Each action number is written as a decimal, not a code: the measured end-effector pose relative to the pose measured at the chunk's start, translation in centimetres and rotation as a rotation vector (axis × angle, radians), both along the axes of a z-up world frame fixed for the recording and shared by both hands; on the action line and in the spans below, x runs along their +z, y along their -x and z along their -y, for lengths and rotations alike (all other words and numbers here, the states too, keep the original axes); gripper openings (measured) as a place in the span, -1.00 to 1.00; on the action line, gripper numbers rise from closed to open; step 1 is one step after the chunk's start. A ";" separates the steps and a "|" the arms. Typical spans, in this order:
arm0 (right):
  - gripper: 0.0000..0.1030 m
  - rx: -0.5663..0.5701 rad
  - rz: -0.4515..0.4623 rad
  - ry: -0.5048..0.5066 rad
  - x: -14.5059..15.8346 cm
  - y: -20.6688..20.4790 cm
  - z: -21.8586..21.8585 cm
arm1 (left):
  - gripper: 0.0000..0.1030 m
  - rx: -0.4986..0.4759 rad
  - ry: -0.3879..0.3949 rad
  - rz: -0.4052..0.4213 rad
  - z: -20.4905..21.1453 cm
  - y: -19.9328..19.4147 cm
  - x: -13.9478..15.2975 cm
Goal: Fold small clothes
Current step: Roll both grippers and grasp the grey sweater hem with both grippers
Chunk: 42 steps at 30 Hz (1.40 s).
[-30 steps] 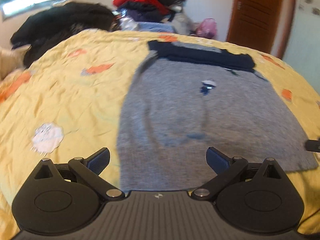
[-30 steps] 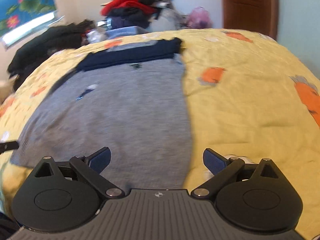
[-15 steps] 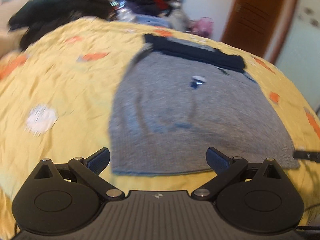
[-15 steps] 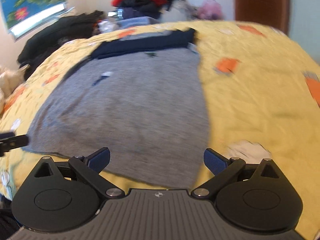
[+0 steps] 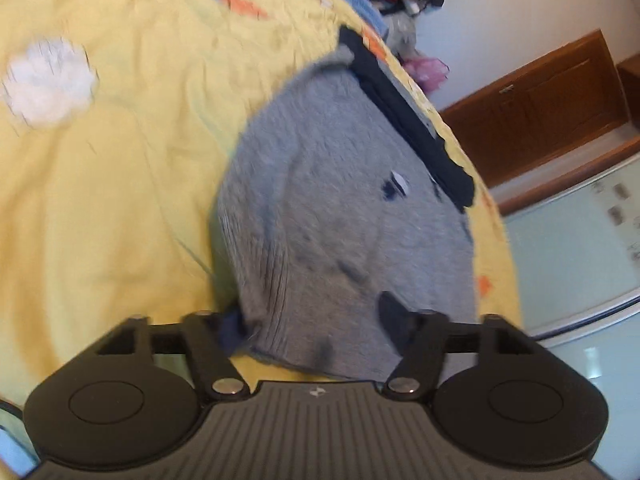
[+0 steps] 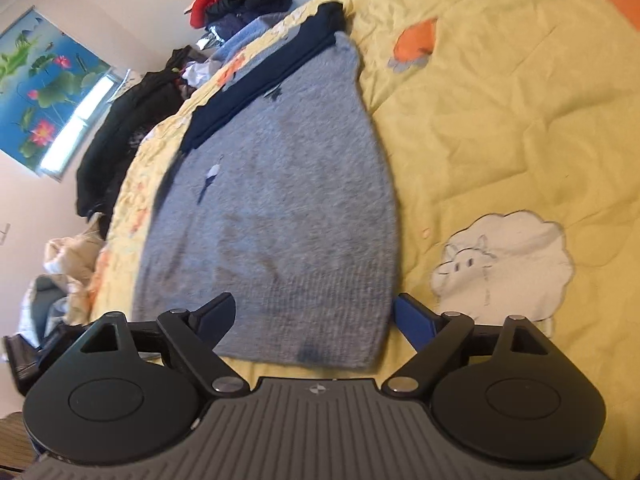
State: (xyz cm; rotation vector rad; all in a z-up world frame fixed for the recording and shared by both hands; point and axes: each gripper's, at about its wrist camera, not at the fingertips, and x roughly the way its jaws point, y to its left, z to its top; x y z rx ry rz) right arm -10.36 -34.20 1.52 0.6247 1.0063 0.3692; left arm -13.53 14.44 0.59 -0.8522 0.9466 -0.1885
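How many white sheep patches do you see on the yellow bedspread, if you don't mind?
2: one sheep patch right of the grey sweater, another left of it; more may be hidden.

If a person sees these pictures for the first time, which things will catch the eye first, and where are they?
First comes the grey sweater, spread flat in the middle of the yellow bed cover, with a dark navy band at its far end. Next is the white sheep picture on the cover, beside the sweater's near corner. The left gripper and right gripper each straddle a near corner of the hem, their jaws having just been closing.
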 end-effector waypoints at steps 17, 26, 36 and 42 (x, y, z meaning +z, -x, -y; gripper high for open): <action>-0.07 -0.053 -0.059 -0.018 -0.4 -0.4 2.3 | -0.32 -0.016 -0.025 -0.010 -0.2 -0.3 -0.2; 0.07 -0.096 -0.027 -0.078 -1.2 -3.7 3.3 | -0.33 -0.018 -0.035 -0.008 0.0 -0.7 -0.5; 0.02 -0.005 -0.105 -0.259 -3.2 -4.4 2.6 | -0.47 -0.019 -0.022 -0.006 -0.3 -0.5 -0.7; -0.80 0.029 -0.092 -0.179 -3.5 -1.8 1.5 | -0.79 -0.047 -0.046 -0.015 -0.2 -0.6 -0.8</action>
